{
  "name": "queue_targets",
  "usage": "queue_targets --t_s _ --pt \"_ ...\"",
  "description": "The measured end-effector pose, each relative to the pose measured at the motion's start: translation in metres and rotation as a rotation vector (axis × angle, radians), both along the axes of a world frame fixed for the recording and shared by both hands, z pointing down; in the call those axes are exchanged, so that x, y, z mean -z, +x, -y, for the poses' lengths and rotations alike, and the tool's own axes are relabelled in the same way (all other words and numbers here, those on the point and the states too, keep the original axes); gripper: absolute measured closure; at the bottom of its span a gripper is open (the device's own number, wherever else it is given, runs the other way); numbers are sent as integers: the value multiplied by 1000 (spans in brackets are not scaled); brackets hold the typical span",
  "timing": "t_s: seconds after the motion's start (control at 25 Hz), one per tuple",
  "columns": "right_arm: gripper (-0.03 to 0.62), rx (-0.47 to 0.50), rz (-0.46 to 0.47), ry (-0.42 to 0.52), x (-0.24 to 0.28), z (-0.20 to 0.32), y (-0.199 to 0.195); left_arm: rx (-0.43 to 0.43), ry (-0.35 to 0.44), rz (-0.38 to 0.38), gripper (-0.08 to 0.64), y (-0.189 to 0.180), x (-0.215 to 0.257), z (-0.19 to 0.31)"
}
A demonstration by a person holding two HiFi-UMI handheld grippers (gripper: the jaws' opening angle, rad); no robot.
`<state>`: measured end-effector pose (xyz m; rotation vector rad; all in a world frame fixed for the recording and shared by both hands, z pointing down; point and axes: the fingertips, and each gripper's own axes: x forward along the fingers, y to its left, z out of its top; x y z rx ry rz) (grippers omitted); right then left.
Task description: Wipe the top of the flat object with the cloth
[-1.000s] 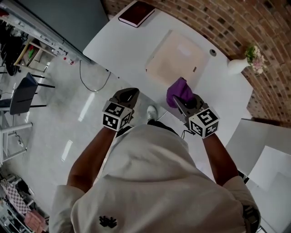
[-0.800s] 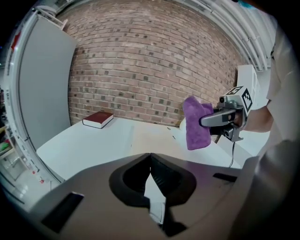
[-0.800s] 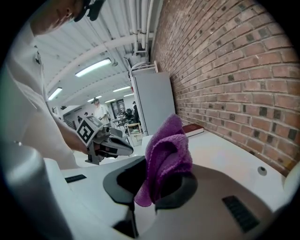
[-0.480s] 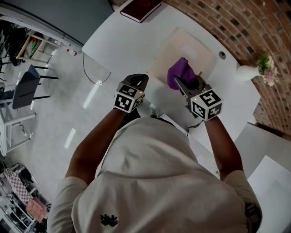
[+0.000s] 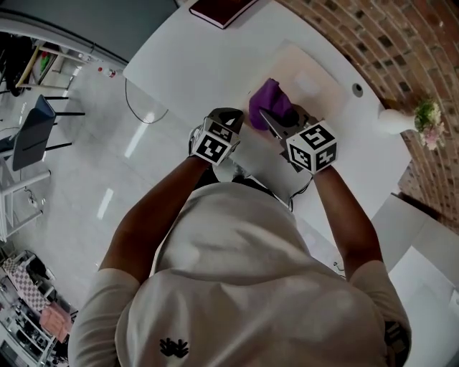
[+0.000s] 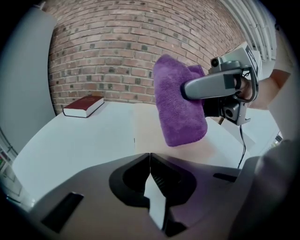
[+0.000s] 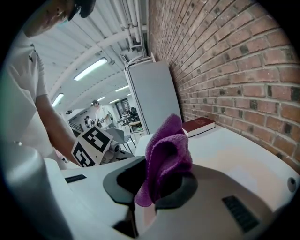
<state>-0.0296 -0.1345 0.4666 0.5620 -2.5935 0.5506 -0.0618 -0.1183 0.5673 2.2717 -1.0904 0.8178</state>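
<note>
Right gripper (image 7: pixel 150 187): jaws clamped on a purple terry cloth (image 7: pixel 166 150); the cloth is bunched between them and stands out past the tips.
Left gripper (image 6: pixel 149 159): jaws pressed together, nothing between them.
Cloth position: in the left gripper view the purple terry cloth hangs from the right gripper over the near part of the pale beige flat board (image 6: pixel 145 124). Its lower end is very close to the board's top, but contact cannot be confirmed.
Flat board: lies flat on the white bench (image 5: pixel 186 57), between the bench's near edge and the red brick wall (image 5: pixel 380 36). The top surface is bare apart from the area under the cloth.
Left gripper position: in the head view it is held over the near edge of the bench, just beside the board's near corner and near the right gripper, not touching the cloth.
Person: bends over the bench in a light short-sleeved shirt (image 5: pixel 237 287), with one gripper in each hand.
Dark red hardback book (image 5: pixel 219 8): closed and flat at the far left end of the bench, well apart from the board.
White vase (image 5: pixel 394 120): on the bench near the wall, right of the board, with pale flowers (image 5: pixel 429 115).
Small round grey item (image 5: pixel 357 89): on the bench between board and vase; type not identifiable.
Floor: a dark cable (image 5: pixel 140 107) loops beside the bench and a dark chair (image 5: pixel 32 140) stands further left.
</note>
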Motion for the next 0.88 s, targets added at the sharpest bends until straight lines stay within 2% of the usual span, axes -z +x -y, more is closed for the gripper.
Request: queue_targets --t_s 0.32,0.56,0.88 --pt "515 69 -58 -77 -56 14 -28 -39 11 36 535 4 -16 2" --pt "515 68 -127 -56 -74 26 -32 -91 48 105 535 3 -17 2" --pt "515 21 -175 -21 -83 68 -12 -120 49 116 535 7 -20 5"
